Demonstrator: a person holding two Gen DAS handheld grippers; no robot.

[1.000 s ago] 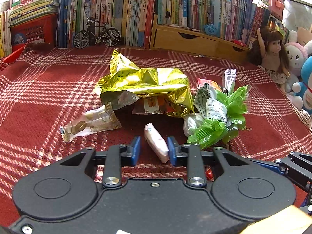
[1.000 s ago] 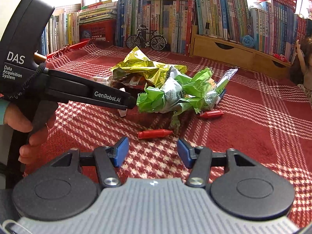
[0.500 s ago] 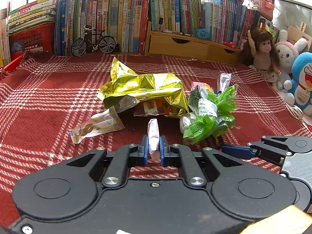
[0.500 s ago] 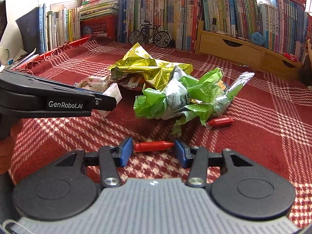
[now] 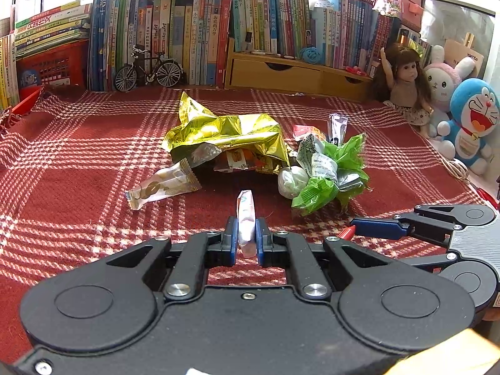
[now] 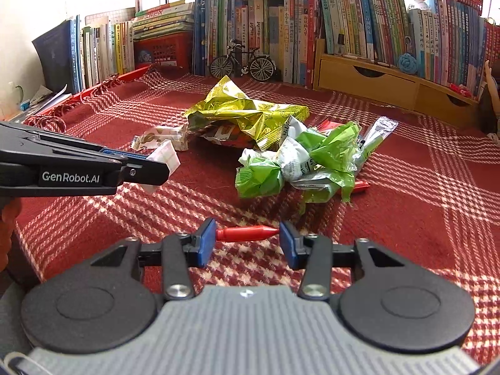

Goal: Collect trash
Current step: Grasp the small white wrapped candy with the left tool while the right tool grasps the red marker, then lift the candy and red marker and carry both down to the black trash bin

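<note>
My left gripper (image 5: 247,222) is shut on a small white wrapper (image 5: 246,201), held just above the red plaid cloth (image 5: 78,162); the same gripper (image 6: 157,168) and wrapper (image 6: 165,156) show at the left of the right wrist view. My right gripper (image 6: 248,234) sits low on the cloth with a red crayon-like piece (image 6: 243,233) lying lengthwise between its closing jaws. Further back lie a crumpled gold bag (image 5: 225,137), green wrappers (image 5: 328,172), a beige snack wrapper (image 5: 162,186) and a second red piece (image 6: 361,185).
Rows of books (image 5: 193,37) and a wooden drawer unit (image 5: 281,73) line the back edge, with a model bicycle (image 5: 148,72) in front. A doll (image 5: 403,87) and plush toys (image 5: 472,122) stand at the right. A red basket (image 5: 50,68) sits at back left.
My left gripper closed on the white wrapper, lifted it off the cloth and drew back. My right gripper's jaws narrowed around the red piece.
</note>
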